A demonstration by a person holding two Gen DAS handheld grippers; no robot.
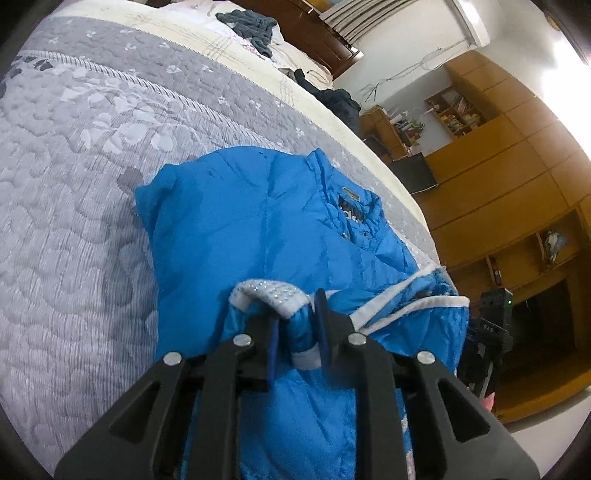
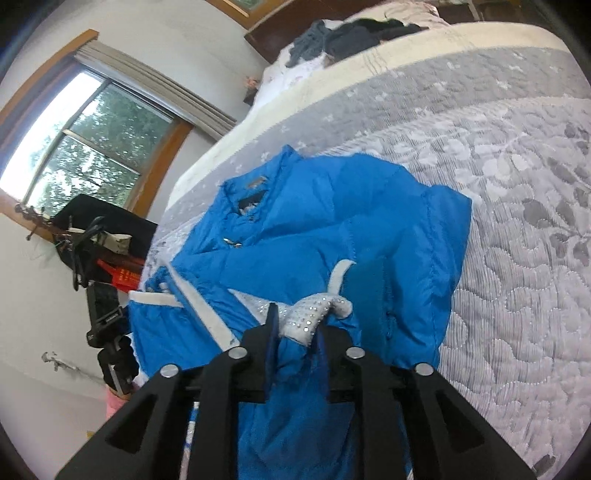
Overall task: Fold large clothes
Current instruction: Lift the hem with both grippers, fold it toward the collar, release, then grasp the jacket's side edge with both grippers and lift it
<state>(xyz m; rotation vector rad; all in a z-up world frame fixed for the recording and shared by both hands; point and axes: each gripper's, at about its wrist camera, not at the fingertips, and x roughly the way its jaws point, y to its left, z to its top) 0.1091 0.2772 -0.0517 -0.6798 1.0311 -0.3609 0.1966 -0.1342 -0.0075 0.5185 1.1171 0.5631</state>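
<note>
Grey quilted bedspread (image 1: 92,177) with leaf pattern over bed. Dark crumpled clothes (image 1: 251,26) heaped near headboard (image 1: 306,29). Wooden cabinets and shelves (image 1: 498,177) along wall. Window (image 2: 92,140) with wooden frame, trees outside.

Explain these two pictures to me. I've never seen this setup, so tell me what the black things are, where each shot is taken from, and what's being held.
No robot here: a person holds a two-finger gripper in each hand, each with a camera looking along its fingers. One picture comes from the left gripper, the other from the right gripper. A blue padded jacket lies partly folded on a bed with a grey quilted bedspread. Each gripper is shut on a fold of the jacket beside a white studded cuff. Dark clothes are piled at the far end of the bed.
</note>
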